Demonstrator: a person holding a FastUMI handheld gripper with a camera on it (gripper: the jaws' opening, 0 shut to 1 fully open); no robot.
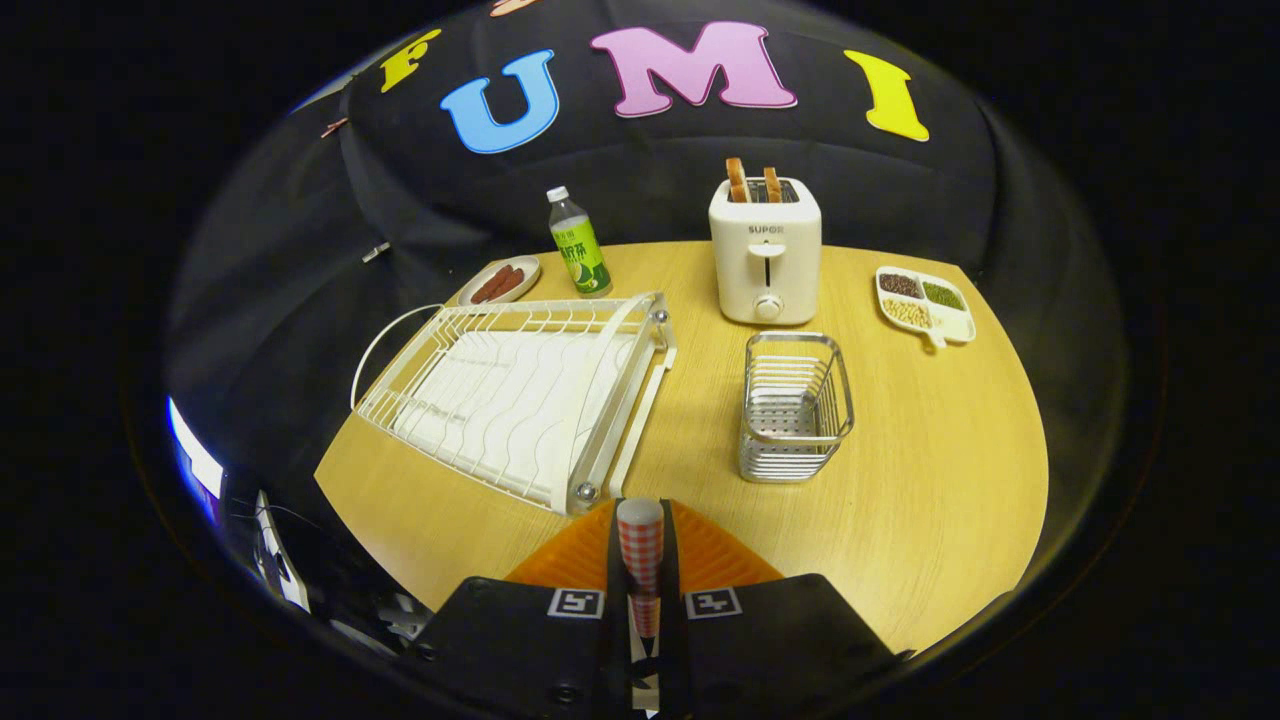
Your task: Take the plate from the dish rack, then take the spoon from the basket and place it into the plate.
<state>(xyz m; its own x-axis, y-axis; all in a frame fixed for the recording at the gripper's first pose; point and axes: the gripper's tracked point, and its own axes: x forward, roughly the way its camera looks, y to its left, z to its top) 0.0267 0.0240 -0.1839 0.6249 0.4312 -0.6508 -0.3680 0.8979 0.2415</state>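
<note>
**Spoon Step, Almost Done**

Claw (640,515) squeezed shut on a spoon with a red-and-white checked handle (640,545), both fingers pressing its sides. Held up above the round orange plate with little ridges (725,560), right under the fingers on the pale wooden tabletop (950,480). No telling whether the spoon's far end touches the plate.

Beyond the fingers: a white wire dish rack (520,400) with nothing in it, and beside it a shiny metal wire basket (795,410), also bare inside. Looks like plate out, spoon out, so probably the last step: putting the spoon in the plate.

Next, most likely: go down gently, keep over the middle of the plate, then open the fingers and let go. Best not to drop from high up, or to let go near the rim, where the spoon could slide off.
</note>
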